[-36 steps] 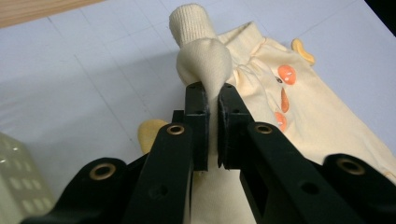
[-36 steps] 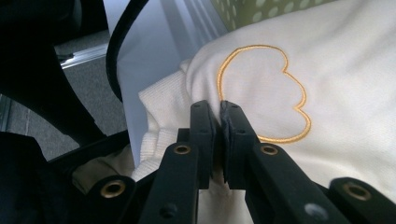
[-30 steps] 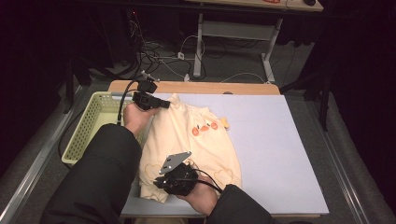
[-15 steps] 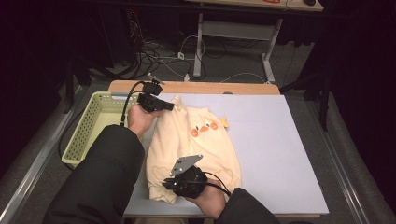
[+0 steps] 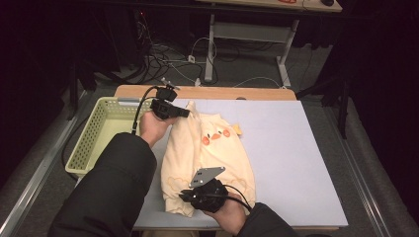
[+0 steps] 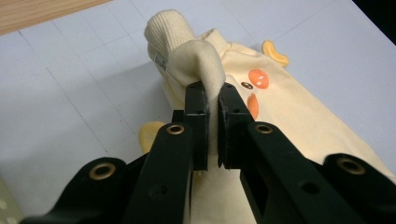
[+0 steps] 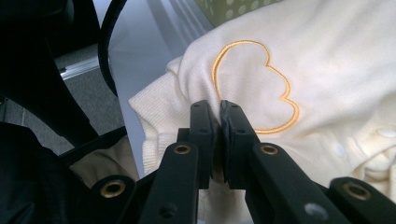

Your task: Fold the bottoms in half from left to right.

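High view: a cream garment (image 5: 207, 158) with orange patches lies left of centre on the pale worktop (image 5: 296, 163), a yellow basket (image 5: 99, 133) just off its left edge. The left gripper (image 5: 185, 112), at the garment's upper end, is clamped on a raised fold of cloth. The right gripper (image 5: 185, 196), at the lower centre, pinches the hem beside an embroidered outline (image 7: 254, 86).
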Tool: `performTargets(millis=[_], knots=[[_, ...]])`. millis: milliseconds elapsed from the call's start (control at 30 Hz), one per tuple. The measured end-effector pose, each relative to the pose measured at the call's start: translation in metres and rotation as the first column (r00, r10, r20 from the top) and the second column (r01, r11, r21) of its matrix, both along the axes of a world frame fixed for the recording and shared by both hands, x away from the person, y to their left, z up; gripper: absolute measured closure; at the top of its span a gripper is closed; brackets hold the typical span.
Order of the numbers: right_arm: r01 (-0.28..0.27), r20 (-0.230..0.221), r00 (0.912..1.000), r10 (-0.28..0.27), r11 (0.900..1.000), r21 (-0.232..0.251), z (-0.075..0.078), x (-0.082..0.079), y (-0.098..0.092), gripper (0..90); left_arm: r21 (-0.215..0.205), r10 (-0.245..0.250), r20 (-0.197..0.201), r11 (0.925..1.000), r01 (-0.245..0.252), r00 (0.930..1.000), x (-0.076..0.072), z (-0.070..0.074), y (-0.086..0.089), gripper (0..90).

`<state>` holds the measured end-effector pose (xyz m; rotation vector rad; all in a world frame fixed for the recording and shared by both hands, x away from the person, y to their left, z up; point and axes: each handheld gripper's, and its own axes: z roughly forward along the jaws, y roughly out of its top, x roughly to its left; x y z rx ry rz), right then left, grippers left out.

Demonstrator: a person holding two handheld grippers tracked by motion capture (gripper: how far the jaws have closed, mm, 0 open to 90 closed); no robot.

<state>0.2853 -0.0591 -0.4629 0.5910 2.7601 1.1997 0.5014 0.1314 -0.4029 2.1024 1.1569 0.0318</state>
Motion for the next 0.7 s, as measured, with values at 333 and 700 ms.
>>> performTargets(millis=[333, 700], knots=[[0.032, 0.009, 0.9994, -0.032, 0.999, 0.024, 0.002, -0.003, -0.015, 85.3, -0.003, -0.012, 0.009, 0.9999, 0.012, 0.9999, -0.001, 0.002, -0.005, 82.0], [0.078, 0.013, 0.9968, -0.078, 0.996, 0.043, 0.004, -0.005, -0.037, 85.3, 0.000, -0.022, 0.022, 0.9998, 0.022, 0.9995, 0.001, 0.006, -0.019, 81.8]])
